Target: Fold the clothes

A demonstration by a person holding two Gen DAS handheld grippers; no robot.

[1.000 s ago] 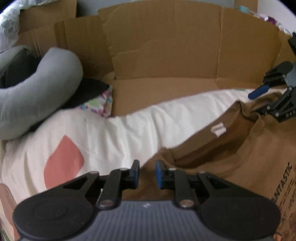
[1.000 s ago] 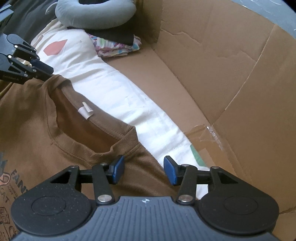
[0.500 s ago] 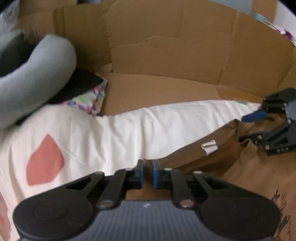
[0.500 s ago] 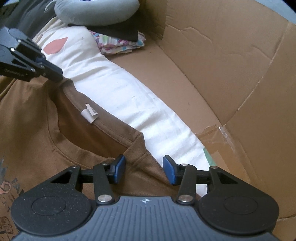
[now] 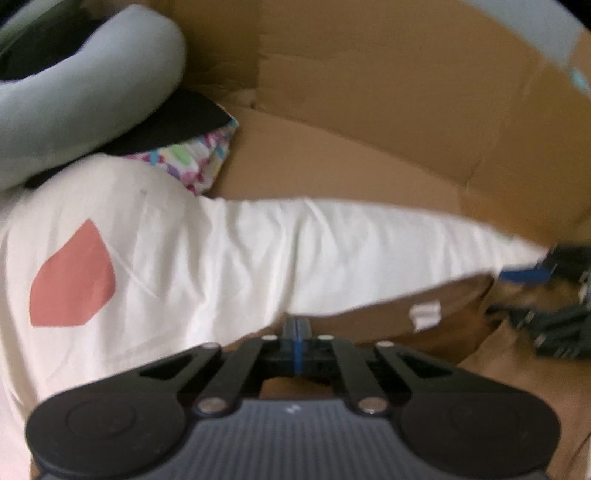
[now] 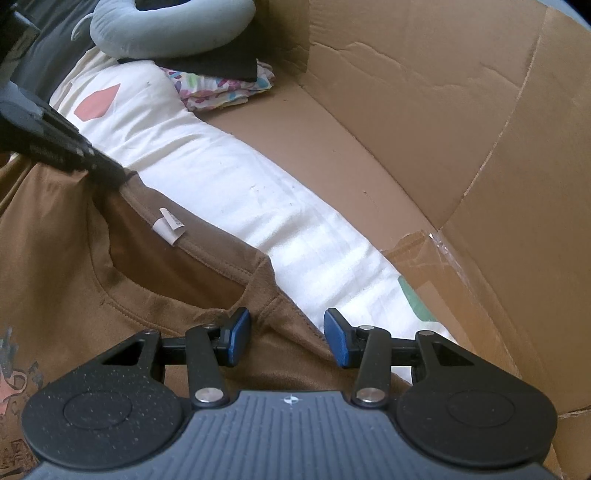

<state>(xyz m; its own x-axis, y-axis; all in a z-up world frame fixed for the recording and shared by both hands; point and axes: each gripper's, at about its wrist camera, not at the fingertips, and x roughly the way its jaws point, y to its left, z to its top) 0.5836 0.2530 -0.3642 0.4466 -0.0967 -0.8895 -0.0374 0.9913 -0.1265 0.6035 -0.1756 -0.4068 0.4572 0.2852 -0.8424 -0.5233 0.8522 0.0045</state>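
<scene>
One brown T-shirt [image 6: 66, 266] is seen spread on a white sheet [image 6: 229, 184], collar toward the cardboard wall [image 6: 461, 129], with a white label [image 6: 168, 230] sewn inside the neckband. The collar edge runs as a long line from the left gripper [image 5: 295, 328] to the right gripper [image 6: 282, 332], so each shoulder is covered by the gripper on its own side.

The left gripper's jaws are brought fully together at the shirt's shoulder edge; the brown hem appears to be pinched between them, though the blurred left wrist view leaves the cloth in the bite hard to confirm. The right gripper's jaws are held apart, about half open, and the far shoulder seam lies directly between and just below them, not yet pressed by the pads. A grip there is judged to be the step outstanding before the top edge can be lifted and folded.

Counted: one shirt being worked, two grippers, one grey neck pillow [image 6: 173, 29], one folded patterned cloth [image 6: 225, 90] with a dark item on top, one red patch [image 6: 98, 101] on the sheet.
</scene>
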